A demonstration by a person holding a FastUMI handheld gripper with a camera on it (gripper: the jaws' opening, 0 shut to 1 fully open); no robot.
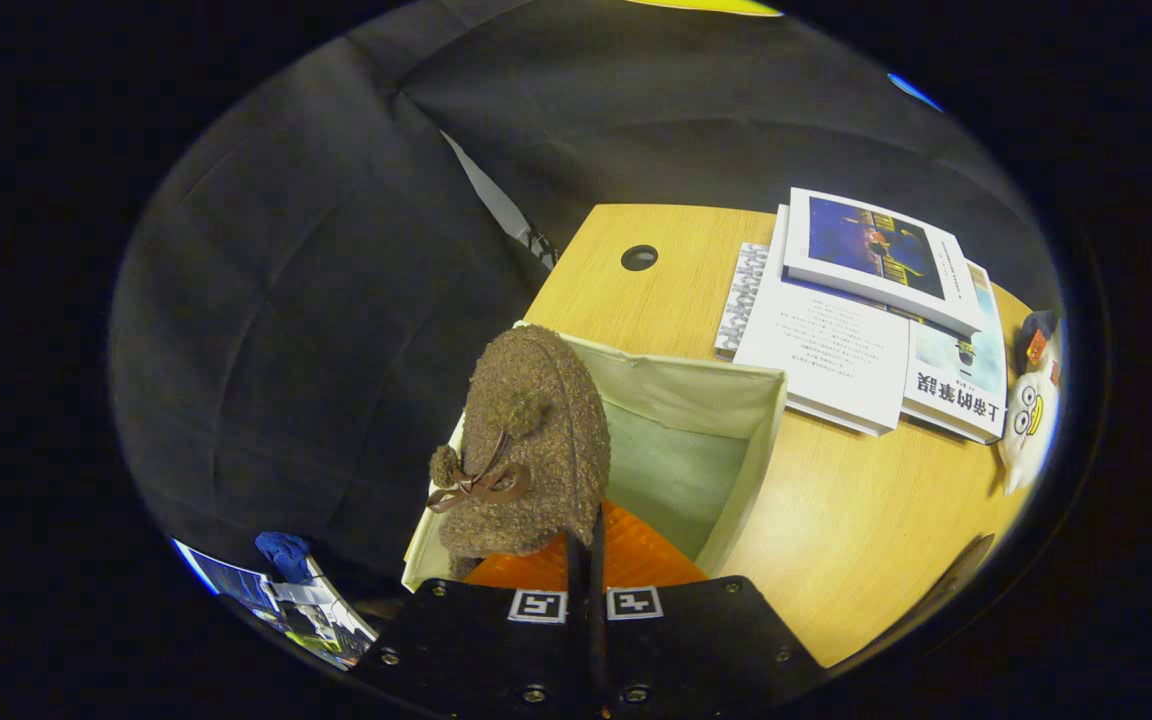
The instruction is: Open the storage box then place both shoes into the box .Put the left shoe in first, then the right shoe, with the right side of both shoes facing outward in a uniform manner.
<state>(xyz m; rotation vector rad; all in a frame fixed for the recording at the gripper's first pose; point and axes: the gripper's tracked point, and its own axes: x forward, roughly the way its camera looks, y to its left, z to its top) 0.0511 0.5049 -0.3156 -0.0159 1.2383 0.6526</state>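
Observation:
A brown fuzzy shoe (536,440) with a small brown bow hangs just ahead of my fingers, toe pointing away. Its orange ribbed sole (636,560) faces right. My gripper (584,560) is shut on the shoe's near edge, with the two fingers pressed close together. The shoe is over the left side of the open storage box (696,385), a cream fabric box with a pale green inside. It covers the box's left wall. The box floor to the right of the shoe is bare. I cannot tell whether it is the left or the right shoe.
The box stands on a wooden table (836,530) with a round cable hole (639,257) beyond it. A stack of books (866,310) lies beyond the box to the right, and a white plush toy (1028,425) sits past them. Left of the box the table ends.

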